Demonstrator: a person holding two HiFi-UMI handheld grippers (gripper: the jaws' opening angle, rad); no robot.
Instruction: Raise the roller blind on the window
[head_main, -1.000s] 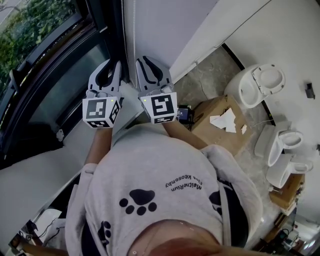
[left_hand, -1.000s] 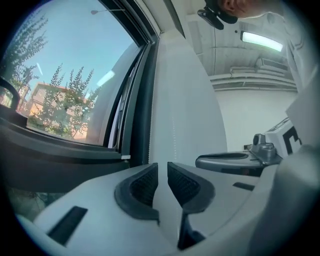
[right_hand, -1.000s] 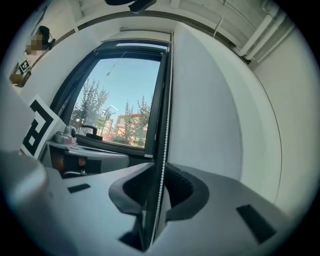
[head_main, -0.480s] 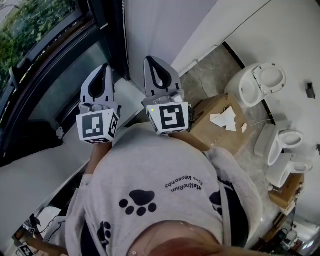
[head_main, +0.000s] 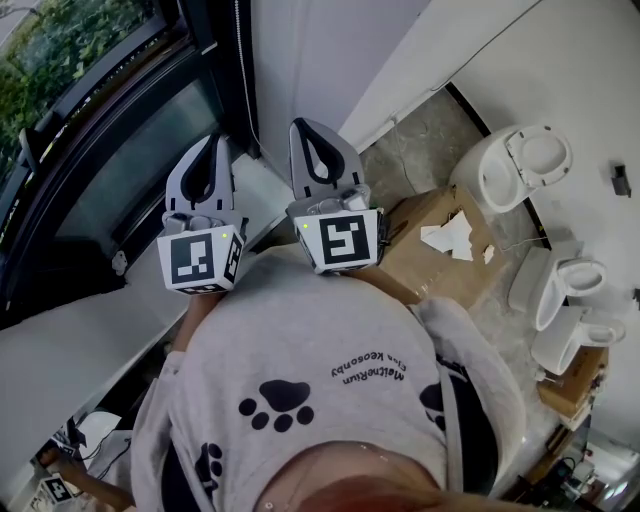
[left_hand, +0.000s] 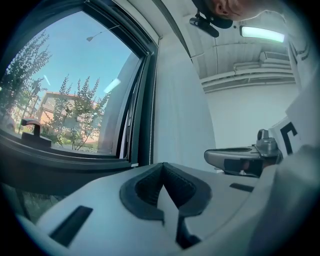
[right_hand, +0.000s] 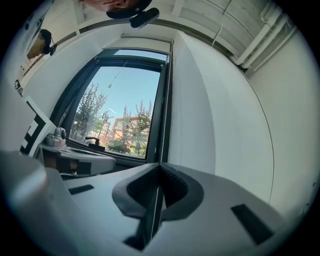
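Two closed tools: right gripper (head_main: 303, 126) pinches the bead chain (right_hand: 165, 100), left gripper (head_main: 215, 140) sits clamped together just beside it

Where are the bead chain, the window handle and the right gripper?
bead chain (right_hand: 162, 135), right gripper view, stretch above the jaws
window handle (right_hand: 93, 140), right gripper view, its dark lever
right gripper (head_main: 305, 128), head view, tip of the shut jaws

Two grippers (head_main: 217, 140) (head_main: 304, 124), one window (head_main: 100, 150), one chain (right_hand: 162, 136), three toilets (head_main: 520, 165) (head_main: 572, 285) (head_main: 578, 340)
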